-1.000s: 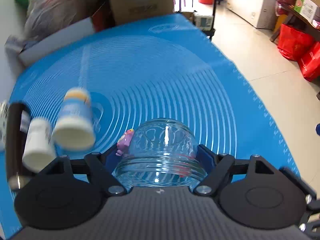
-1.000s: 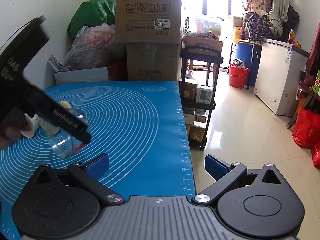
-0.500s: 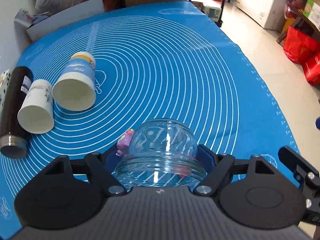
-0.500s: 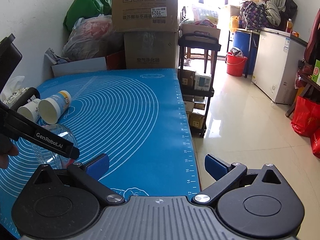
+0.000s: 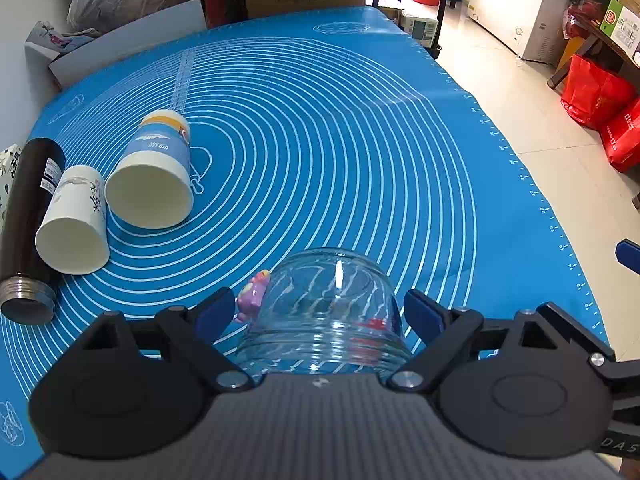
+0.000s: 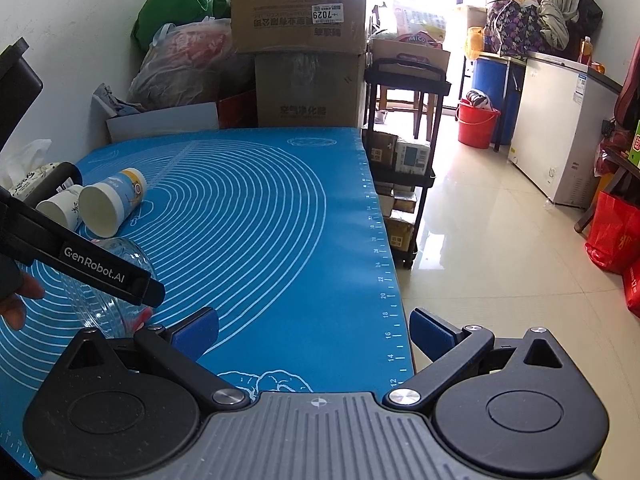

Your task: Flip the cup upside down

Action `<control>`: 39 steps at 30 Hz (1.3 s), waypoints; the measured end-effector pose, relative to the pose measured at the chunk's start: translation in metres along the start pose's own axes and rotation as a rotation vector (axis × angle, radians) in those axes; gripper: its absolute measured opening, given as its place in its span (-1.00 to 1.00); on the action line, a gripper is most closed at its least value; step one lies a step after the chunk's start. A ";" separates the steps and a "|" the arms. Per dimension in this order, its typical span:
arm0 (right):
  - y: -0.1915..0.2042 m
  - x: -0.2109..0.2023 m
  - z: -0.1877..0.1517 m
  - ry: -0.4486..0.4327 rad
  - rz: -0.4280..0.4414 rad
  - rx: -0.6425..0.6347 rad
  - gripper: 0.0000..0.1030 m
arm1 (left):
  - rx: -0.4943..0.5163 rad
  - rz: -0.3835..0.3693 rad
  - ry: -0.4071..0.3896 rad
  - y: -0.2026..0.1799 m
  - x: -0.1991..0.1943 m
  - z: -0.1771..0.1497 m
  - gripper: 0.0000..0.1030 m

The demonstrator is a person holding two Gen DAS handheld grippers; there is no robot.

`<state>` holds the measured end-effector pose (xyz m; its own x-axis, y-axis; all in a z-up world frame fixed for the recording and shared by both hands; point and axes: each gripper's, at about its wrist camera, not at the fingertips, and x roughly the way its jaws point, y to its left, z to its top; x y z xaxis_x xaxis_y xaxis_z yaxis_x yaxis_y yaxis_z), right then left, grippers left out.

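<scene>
The left gripper (image 5: 320,312) is held low over the near part of the bench, pointing along the blue mat (image 5: 340,140) toward the far boxes. Its blue-padded fingers (image 5: 420,314) stand apart on either side of the glass cup (image 5: 324,308), with a visible gap at each pad, so they are released rather than clamped. In the right wrist view the same gripper's black arm marked "GenRobot.AI" (image 6: 100,272) slants across the cup (image 6: 108,296), and part of the person's hand (image 6: 16,304) shows at the left edge.

The right gripper (image 6: 314,330) hangs over the near right edge of the mat, its fingers (image 6: 196,330) spread wide with nothing between them; beyond them lie the mat's edge and the tiled floor (image 6: 500,260).

The cup is clear glass with a rounded, bowl-like body and a ribbed, threaded rim. The rim faces the left camera and the rounded base points away. A small purple figure (image 5: 252,296) sits on its left side and a red mark shows low on the right. Whether it rests on the mat cannot be told.

To the left, well apart, lie two paper cups (image 5: 152,176) on their sides and a dark flask (image 5: 28,224).
</scene>
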<state>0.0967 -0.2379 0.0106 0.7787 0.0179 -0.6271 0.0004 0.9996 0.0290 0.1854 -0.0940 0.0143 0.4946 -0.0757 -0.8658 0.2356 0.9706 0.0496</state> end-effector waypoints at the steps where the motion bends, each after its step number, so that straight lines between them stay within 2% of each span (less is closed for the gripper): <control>1: -0.001 -0.001 -0.001 0.000 0.000 -0.001 0.99 | 0.000 0.000 0.001 0.001 0.000 0.000 0.76; 11: 0.001 -0.004 0.001 0.000 -0.001 -0.008 0.99 | -0.006 -0.011 -0.034 0.007 -0.012 0.003 0.76; 17: 0.004 -0.012 0.011 0.005 0.025 0.006 0.99 | -0.041 -0.043 -0.099 0.022 -0.044 0.013 0.76; 22: 0.011 -0.017 0.033 0.035 0.081 0.029 1.00 | -0.085 -0.021 -0.167 0.045 -0.074 0.017 0.76; 30: 0.034 -0.001 0.086 0.208 0.218 0.077 0.99 | -0.140 0.081 -0.193 0.099 -0.076 -0.012 0.76; 35: 0.049 0.025 0.105 0.328 0.256 0.172 0.98 | -0.215 0.036 -0.172 0.139 -0.067 -0.040 0.76; 39: 0.056 0.051 0.108 0.444 0.286 0.277 0.86 | -0.237 0.055 -0.172 0.163 -0.061 -0.060 0.76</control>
<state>0.2045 -0.1833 0.0641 0.4349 0.3534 -0.8282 0.0391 0.9115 0.4095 0.1432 0.0821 0.0452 0.6402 -0.0394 -0.7672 0.0126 0.9991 -0.0408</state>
